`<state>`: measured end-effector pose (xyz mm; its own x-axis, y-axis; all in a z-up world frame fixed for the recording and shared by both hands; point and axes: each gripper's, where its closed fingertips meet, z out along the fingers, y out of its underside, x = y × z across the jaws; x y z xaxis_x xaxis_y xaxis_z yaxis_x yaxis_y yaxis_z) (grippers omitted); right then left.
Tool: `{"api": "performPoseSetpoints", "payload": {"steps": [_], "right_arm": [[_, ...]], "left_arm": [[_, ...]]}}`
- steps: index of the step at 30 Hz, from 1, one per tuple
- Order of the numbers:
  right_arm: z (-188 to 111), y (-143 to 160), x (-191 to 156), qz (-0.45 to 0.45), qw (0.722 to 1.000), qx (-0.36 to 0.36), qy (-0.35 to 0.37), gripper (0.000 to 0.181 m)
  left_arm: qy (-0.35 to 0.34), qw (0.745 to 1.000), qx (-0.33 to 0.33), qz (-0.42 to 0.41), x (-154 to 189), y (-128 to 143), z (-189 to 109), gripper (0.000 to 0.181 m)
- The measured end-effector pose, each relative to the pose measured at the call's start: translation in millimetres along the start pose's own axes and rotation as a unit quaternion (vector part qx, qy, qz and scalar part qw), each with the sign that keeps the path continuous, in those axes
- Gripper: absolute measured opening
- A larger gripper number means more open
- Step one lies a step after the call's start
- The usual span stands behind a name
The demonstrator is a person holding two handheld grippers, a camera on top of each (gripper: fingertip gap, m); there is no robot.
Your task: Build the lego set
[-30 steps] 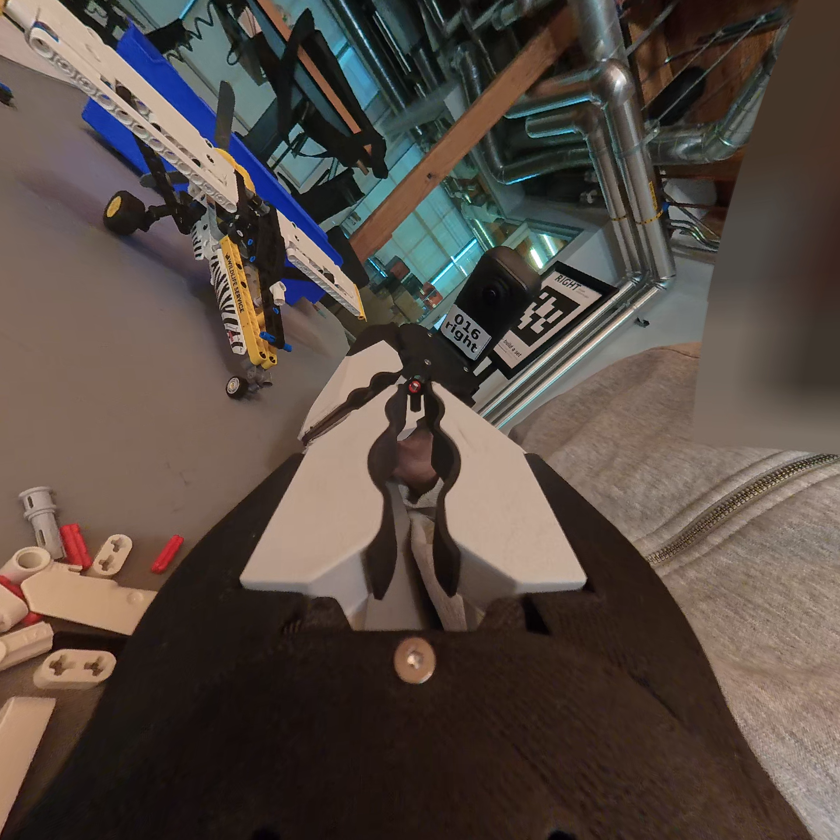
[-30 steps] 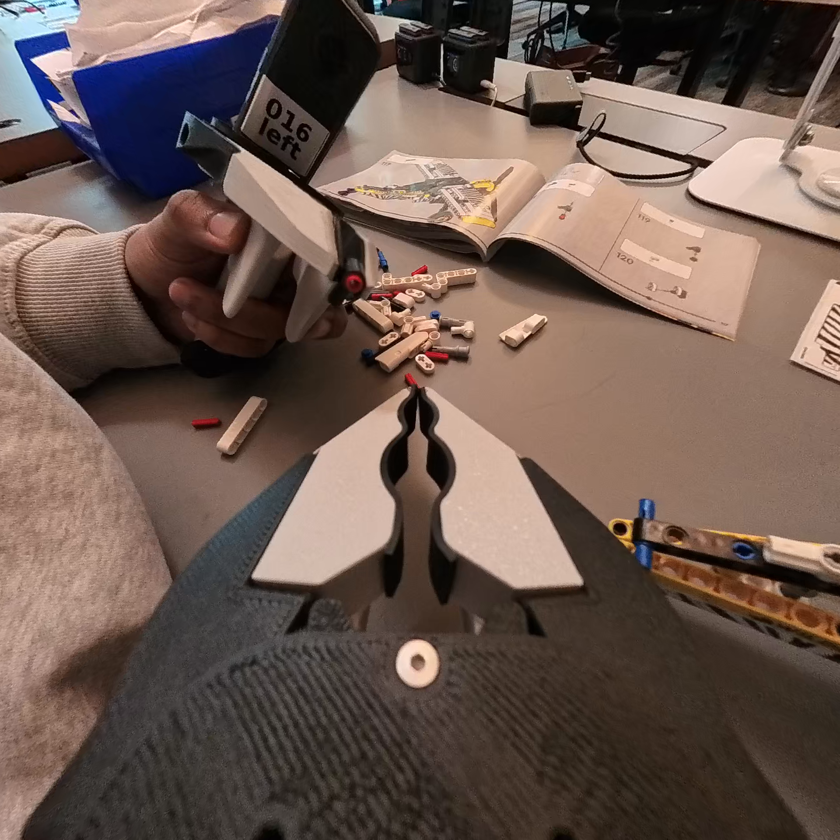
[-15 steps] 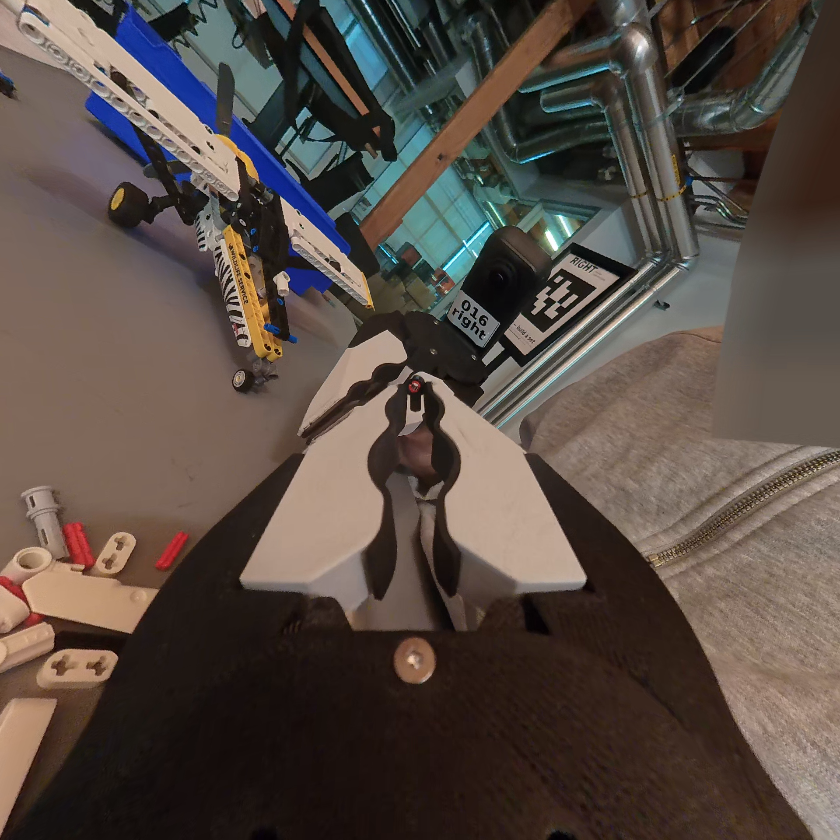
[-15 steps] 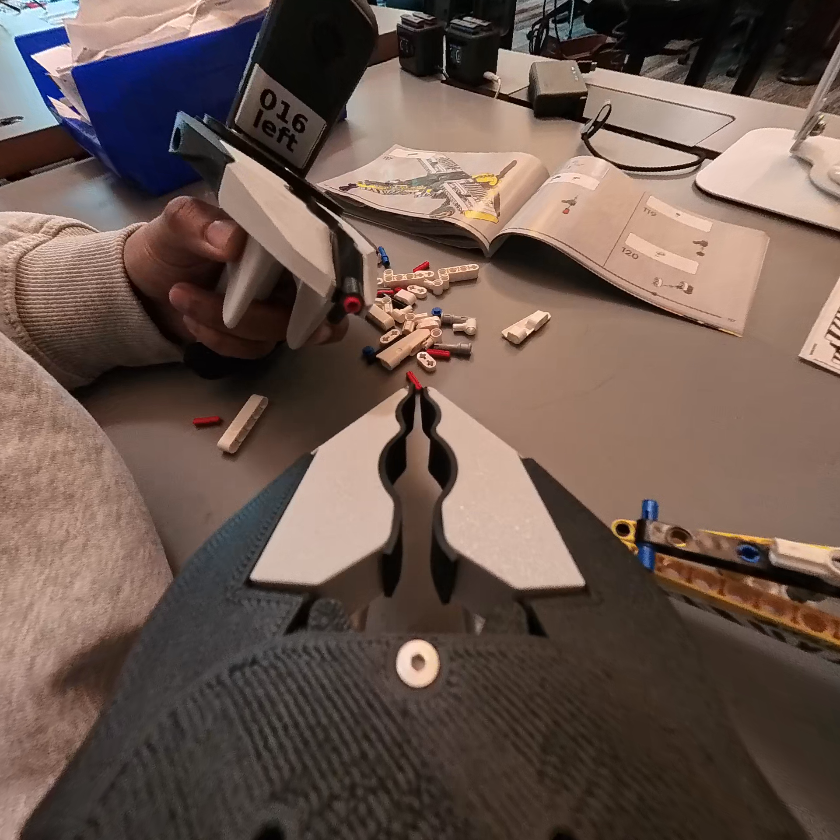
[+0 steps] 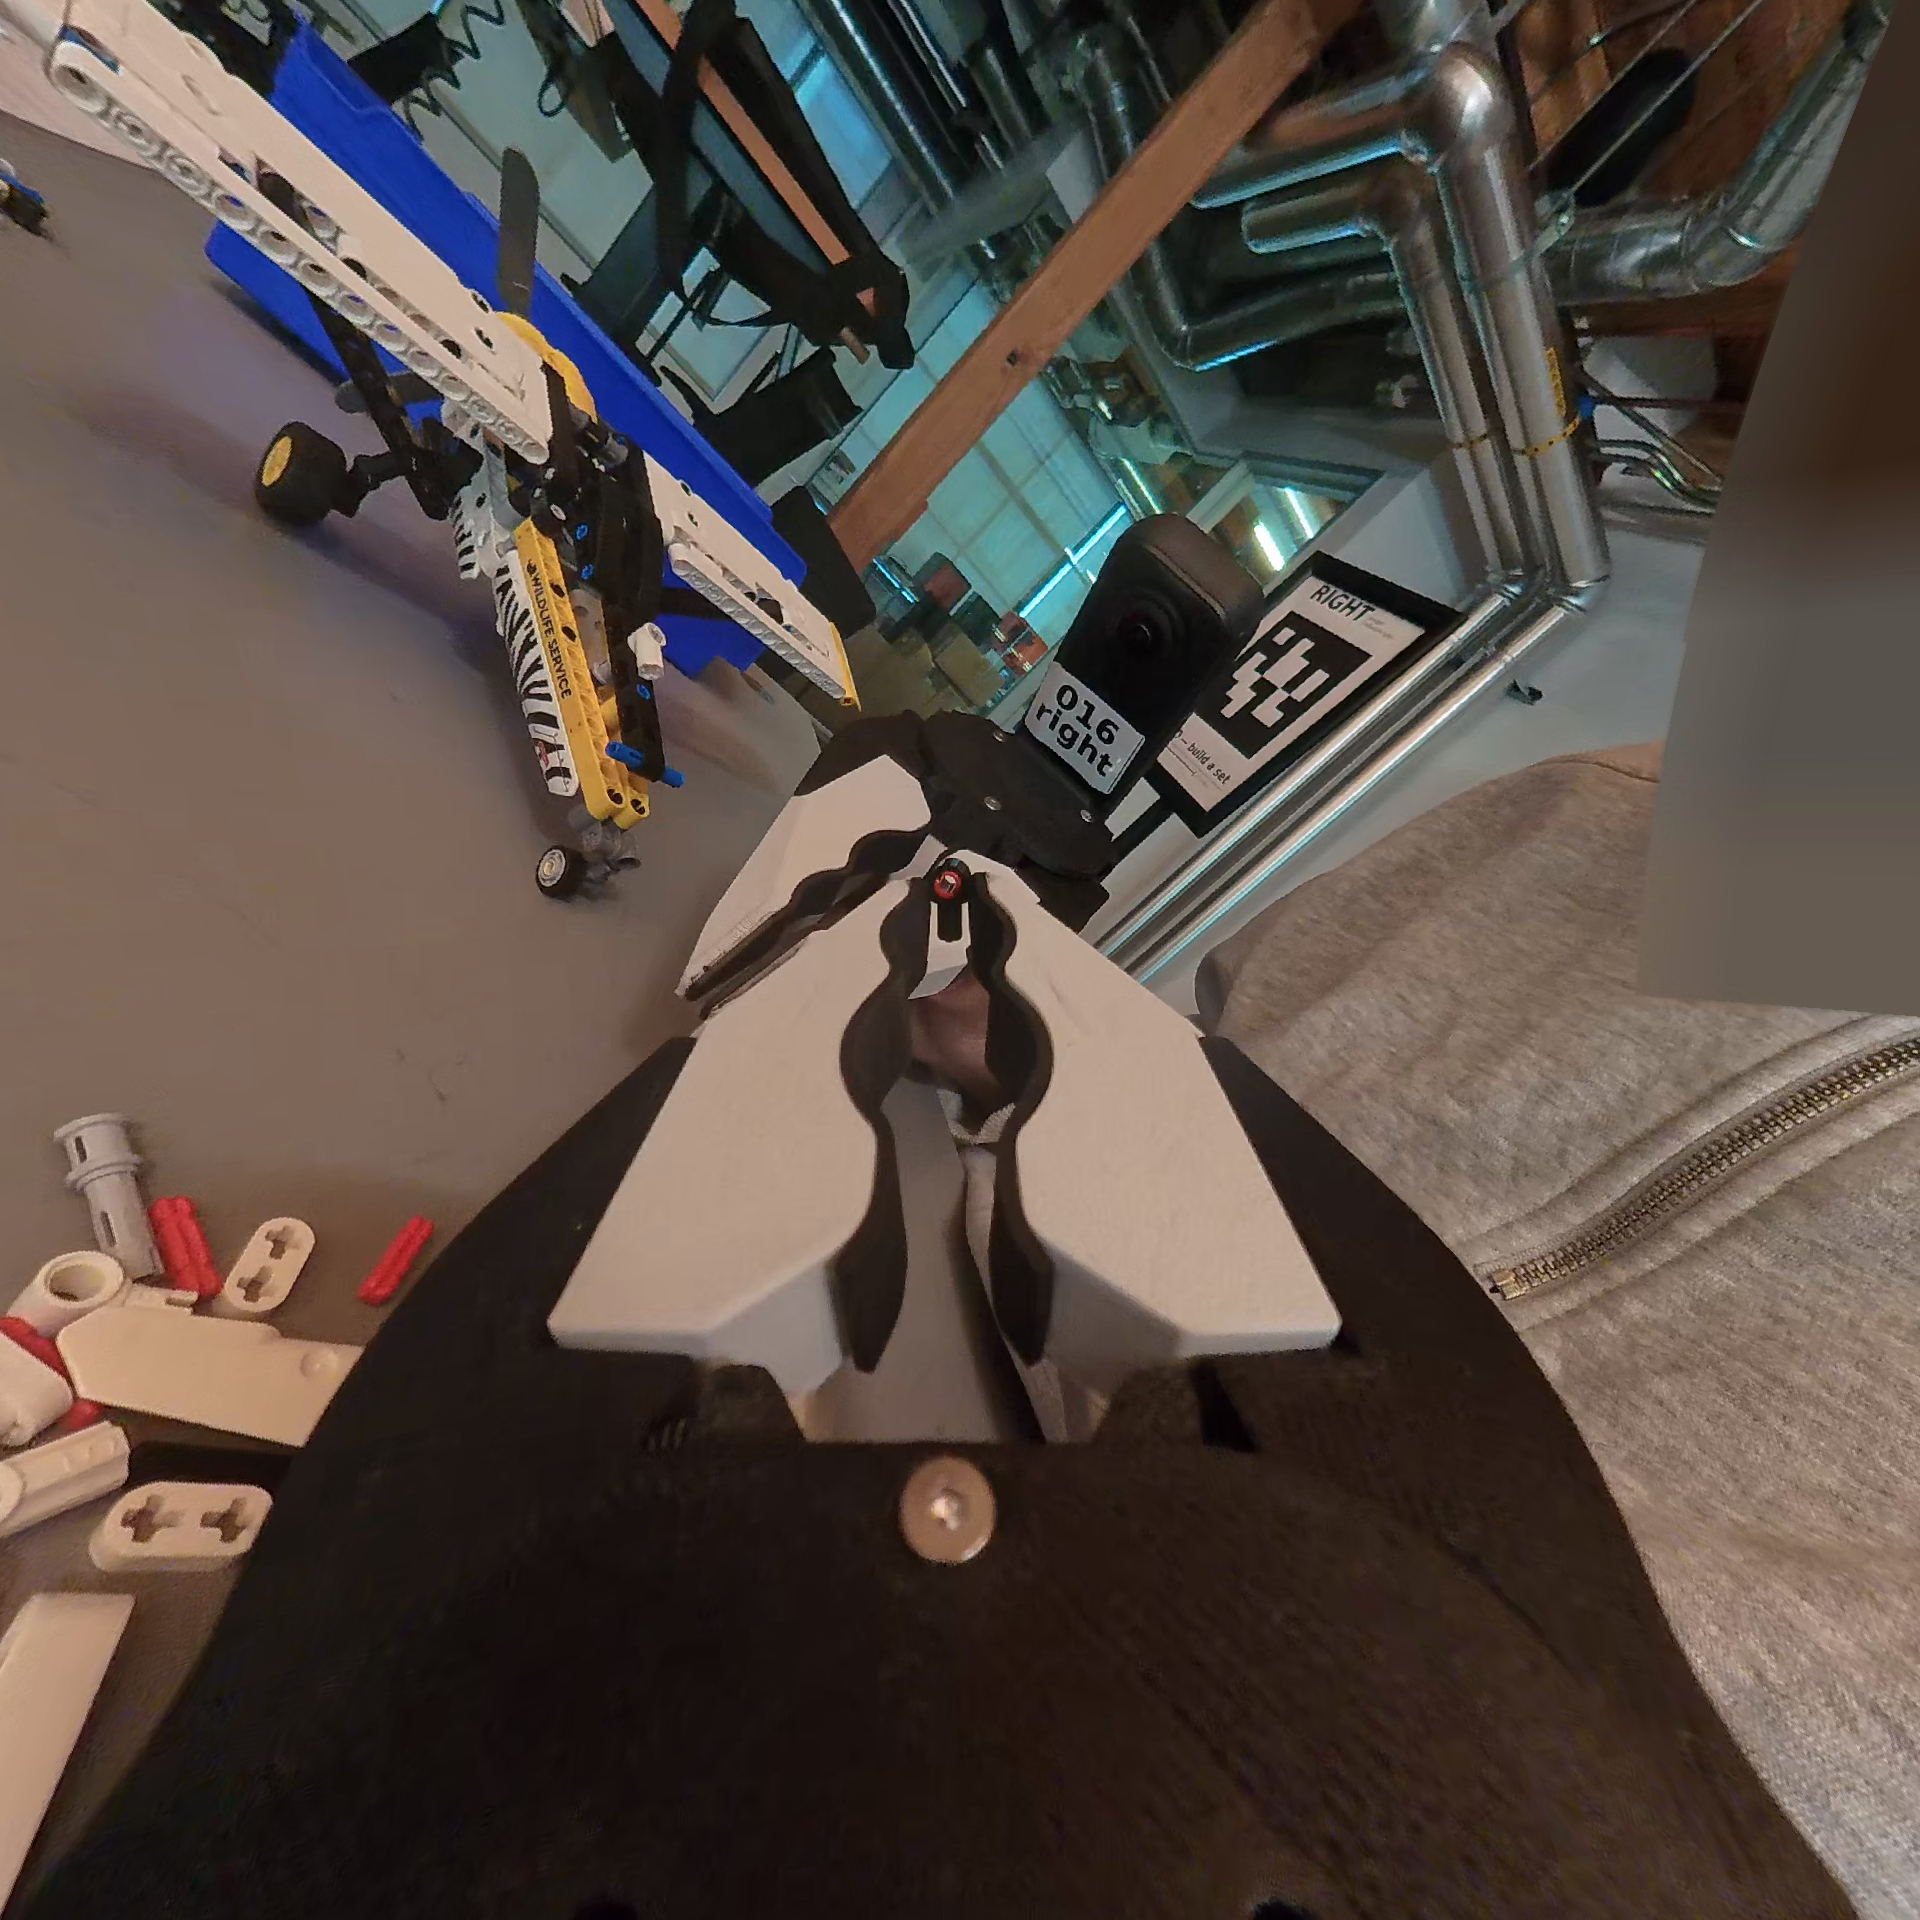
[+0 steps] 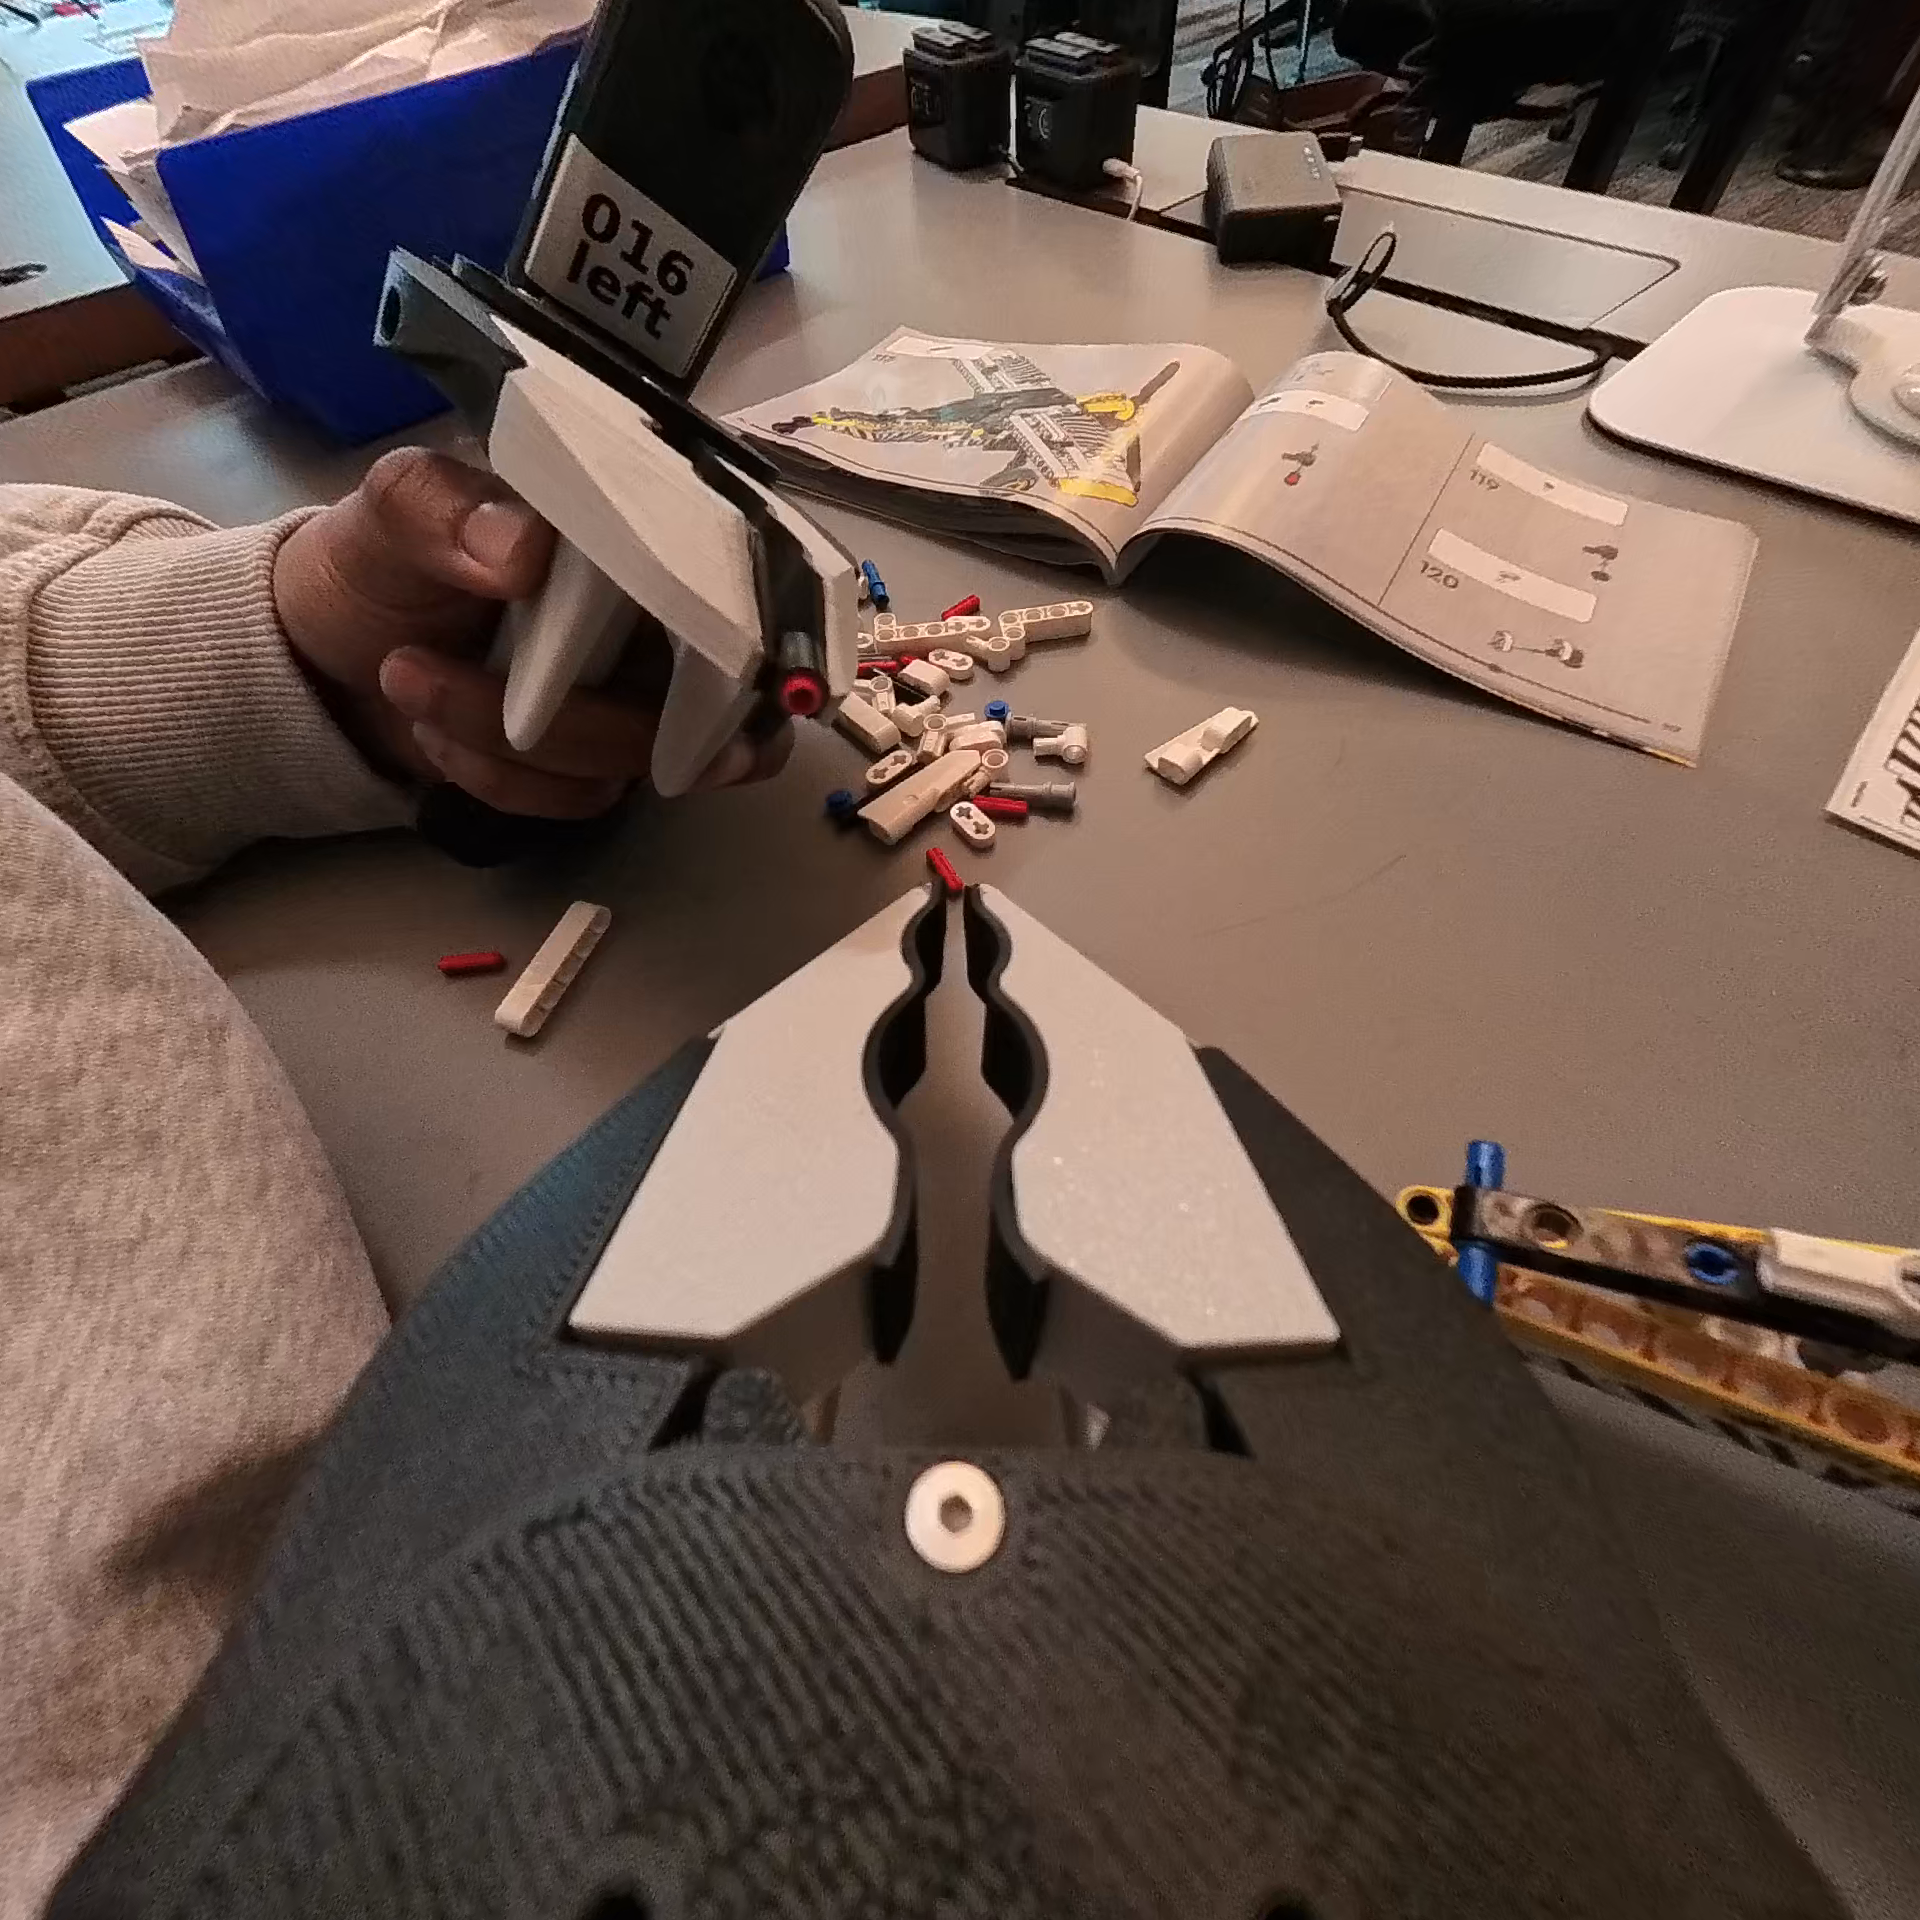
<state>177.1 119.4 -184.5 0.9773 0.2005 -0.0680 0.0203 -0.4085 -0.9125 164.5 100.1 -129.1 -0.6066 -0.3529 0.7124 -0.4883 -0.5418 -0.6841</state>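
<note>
My left gripper (image 5: 948,906) is shut on a small black pin with a red end (image 5: 947,885), held above the grey table (image 5: 208,883). In the right wrist view the left gripper (image 6: 795,681) hangs over a pile of loose white, red and blue pieces (image 6: 935,727), with the pin (image 6: 798,691) at its tips. My right gripper (image 6: 954,902) is shut and empty, low over the table. A red pin (image 6: 943,868) lies just past its tips. The yellow, white and black plane model (image 5: 561,644) stands on the table; its tail (image 6: 1662,1309) shows at the right.
An open instruction booklet (image 6: 1299,499) lies behind the pile. A blue bin (image 6: 343,249) stands at the back left, and a white stand base (image 6: 1745,395) at the back right. A white beam (image 6: 551,966) and another red pin (image 6: 471,962) lie near my sleeve. There is about 6 centimeters between the tips of the two grippers.
The left gripper has dipped a little lower over the pile with the pin still in it. The right gripper has barely moved.
</note>
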Motion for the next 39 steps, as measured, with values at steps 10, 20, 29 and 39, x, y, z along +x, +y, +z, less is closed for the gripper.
{"api": "performPoseSetpoints", "payload": {"steps": [10, 20, 29, 39], "right_arm": [[0, 0, 0, 0.0, 1.0, -0.001, 0.0, 0.002], [1, 1, 0, 0.001, 1.0, -0.004, 0.0, 0.003], [2, 1, 0, 0.001, 1.0, -0.004, 0.0, 0.003], [2, 1, 0, -0.002, 1.0, -0.004, 0.002, 0.003]], "left_arm": [[0.0, 1.0, 0.001, -0.001, 0, 0, 0, 0.005], [0.001, 1.0, 0.002, 0.0, 0, -1, 0, 0.005], [0.006, 1.0, -0.018, 0.012, 4, 6, 5, 0.005], [-0.025, 0.995, 0.092, 0.036, 7, -44, -40, 0.005]]}}
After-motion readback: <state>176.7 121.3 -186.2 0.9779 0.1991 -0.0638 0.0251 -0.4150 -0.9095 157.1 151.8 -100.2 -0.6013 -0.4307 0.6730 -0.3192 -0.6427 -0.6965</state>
